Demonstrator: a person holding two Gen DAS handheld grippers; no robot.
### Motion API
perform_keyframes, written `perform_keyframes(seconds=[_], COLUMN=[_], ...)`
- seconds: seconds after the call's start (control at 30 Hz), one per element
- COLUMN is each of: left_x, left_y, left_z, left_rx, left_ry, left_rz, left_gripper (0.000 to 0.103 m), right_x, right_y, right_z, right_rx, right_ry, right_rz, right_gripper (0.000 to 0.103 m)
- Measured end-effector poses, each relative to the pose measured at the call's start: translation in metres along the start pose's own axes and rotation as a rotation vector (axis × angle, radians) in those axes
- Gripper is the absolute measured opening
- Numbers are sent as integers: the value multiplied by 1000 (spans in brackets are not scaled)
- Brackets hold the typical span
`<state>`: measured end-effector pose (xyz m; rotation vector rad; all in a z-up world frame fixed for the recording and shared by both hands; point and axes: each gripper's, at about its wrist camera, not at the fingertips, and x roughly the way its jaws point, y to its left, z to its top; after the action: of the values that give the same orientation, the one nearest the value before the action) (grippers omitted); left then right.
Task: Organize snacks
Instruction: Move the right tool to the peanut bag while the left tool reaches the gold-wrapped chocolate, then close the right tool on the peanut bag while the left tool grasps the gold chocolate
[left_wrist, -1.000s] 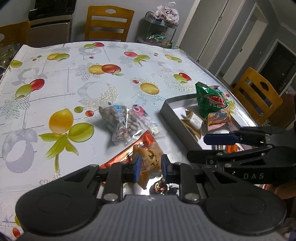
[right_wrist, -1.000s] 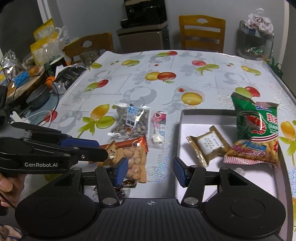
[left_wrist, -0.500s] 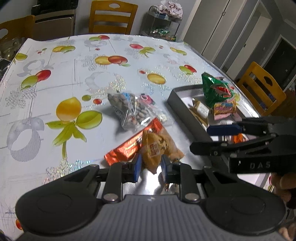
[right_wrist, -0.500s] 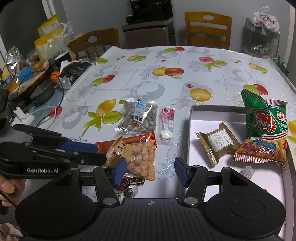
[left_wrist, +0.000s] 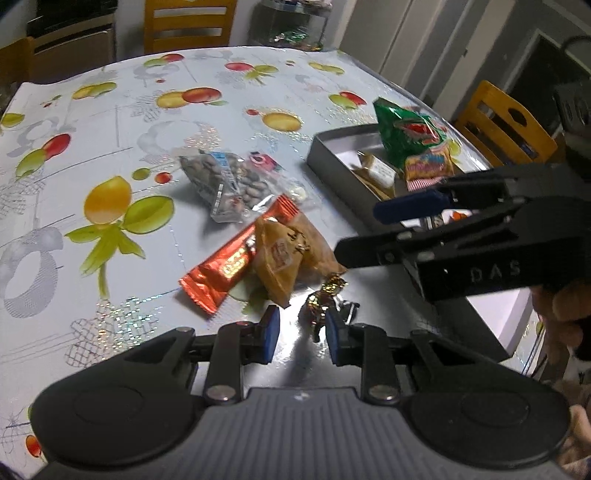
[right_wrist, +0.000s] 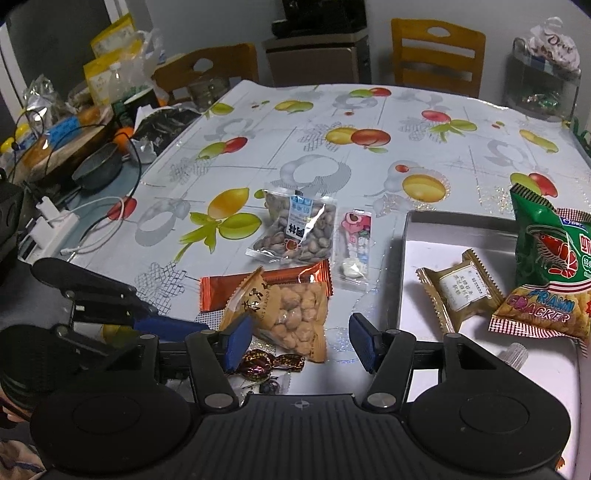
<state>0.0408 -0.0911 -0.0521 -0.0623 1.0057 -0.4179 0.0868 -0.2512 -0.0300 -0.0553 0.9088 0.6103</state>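
On the worktop (right_wrist: 369, 110), the tan peanut packet (right_wrist: 291, 314) lies over an orange bar (left_wrist: 236, 262), foil candy (left_wrist: 325, 299) at its 5 o'clock, perhaps touching. The left tool (left_wrist: 299, 332), which pinched that packet earlier, is opening, empty; the right tool (right_wrist: 301, 341) stays spread. Prawn crackers (right_wrist: 546, 266) sit in the tray (right_wrist: 458, 221).

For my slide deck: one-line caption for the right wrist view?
Right tool open over loose snacks, peanut packet nearest, beside a grey tray holding prawn crackers.
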Motion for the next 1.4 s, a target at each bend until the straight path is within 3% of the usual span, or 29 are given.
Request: perform_keyframes(seconds=[0.7,0.97,1.1,1.4], left_x=[34,33,33,33], left_y=[-7,-5,-3,-3], left_z=[10,9,9,7], left_rx=[58,64,68,86], left_ry=[48,39,39,33], left_rz=[-7,-22,-38,-61], left_gripper=[24,24,24,19], right_x=[7,20,28,48], right_y=[-5,3,3,0], right_z=[5,11,15,19], right_rx=[-12,-39,-25,11], right_ry=[15,31,38,74], right_rz=[6,24,30,30], right_gripper=[60,68,78,79])
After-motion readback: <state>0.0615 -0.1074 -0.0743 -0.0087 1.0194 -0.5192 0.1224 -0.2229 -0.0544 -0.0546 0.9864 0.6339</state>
